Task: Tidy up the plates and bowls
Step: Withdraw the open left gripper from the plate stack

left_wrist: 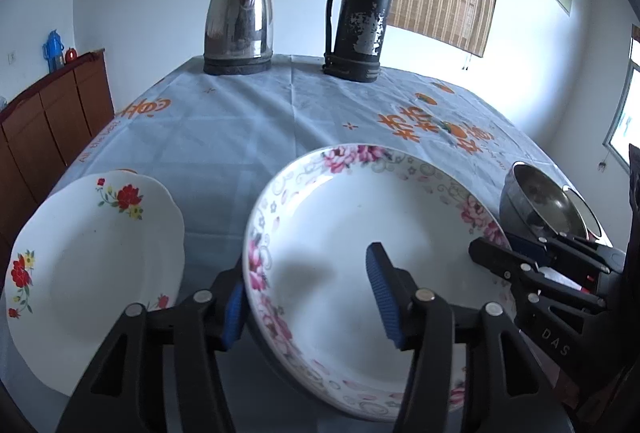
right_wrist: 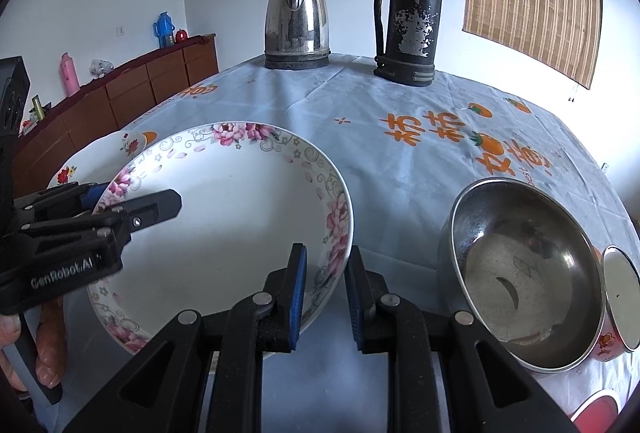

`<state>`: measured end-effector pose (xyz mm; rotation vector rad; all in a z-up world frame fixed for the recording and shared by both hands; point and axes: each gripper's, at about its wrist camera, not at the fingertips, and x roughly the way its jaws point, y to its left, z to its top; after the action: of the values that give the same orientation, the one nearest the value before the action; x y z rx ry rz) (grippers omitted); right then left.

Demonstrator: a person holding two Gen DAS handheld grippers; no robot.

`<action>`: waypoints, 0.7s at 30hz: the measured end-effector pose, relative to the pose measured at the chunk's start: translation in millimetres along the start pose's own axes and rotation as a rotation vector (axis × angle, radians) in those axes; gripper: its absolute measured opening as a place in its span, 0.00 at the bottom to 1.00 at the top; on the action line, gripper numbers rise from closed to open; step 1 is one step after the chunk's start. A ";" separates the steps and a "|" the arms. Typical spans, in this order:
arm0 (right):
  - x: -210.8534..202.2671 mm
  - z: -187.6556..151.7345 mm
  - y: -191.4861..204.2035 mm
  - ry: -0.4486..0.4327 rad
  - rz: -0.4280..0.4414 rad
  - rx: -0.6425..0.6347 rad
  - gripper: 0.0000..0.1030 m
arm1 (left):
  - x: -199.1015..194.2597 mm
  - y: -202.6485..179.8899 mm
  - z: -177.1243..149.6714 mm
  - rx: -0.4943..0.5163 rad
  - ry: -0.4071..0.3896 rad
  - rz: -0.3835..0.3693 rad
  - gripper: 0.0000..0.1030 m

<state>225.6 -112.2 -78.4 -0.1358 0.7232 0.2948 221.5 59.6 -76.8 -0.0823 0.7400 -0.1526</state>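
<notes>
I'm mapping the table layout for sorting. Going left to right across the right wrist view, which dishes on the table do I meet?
Red-flowered white plate → pink-flowered plate, with both grippers' jaws straddling its rim → large steel bowl → small steel-lined bowl with red outside.

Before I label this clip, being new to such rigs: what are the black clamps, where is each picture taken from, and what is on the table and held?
They are two hand-held grasping tools, each carrying a camera looking along its fingers. One picture is from the left tool, the other from the right tool. Both straddle the rim of the pink-flowered plate, one finger inside, one outside; neither seems clamped yet. On the tablecloth also stand a red-flowered plate, a steel bowl, a kettle and a black flask.
</notes>
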 end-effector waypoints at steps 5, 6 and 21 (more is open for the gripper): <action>0.1 0.2 -0.8 0.001 0.006 0.003 0.20 | -0.7 3.4 0.1 -0.011 -0.004 -0.024 0.59; 0.1 0.2 -0.7 0.001 0.005 0.002 0.20 | -1.2 4.1 0.3 -0.015 -0.005 -0.027 0.59; -2.4 -1.1 0.7 -0.007 -0.004 -0.011 0.18 | -16.1 -14.3 0.9 0.100 -0.097 0.035 0.83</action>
<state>222.9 -112.4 -77.6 -0.1463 0.7147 0.2956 208.9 48.2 -63.5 0.0186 0.6353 -0.1512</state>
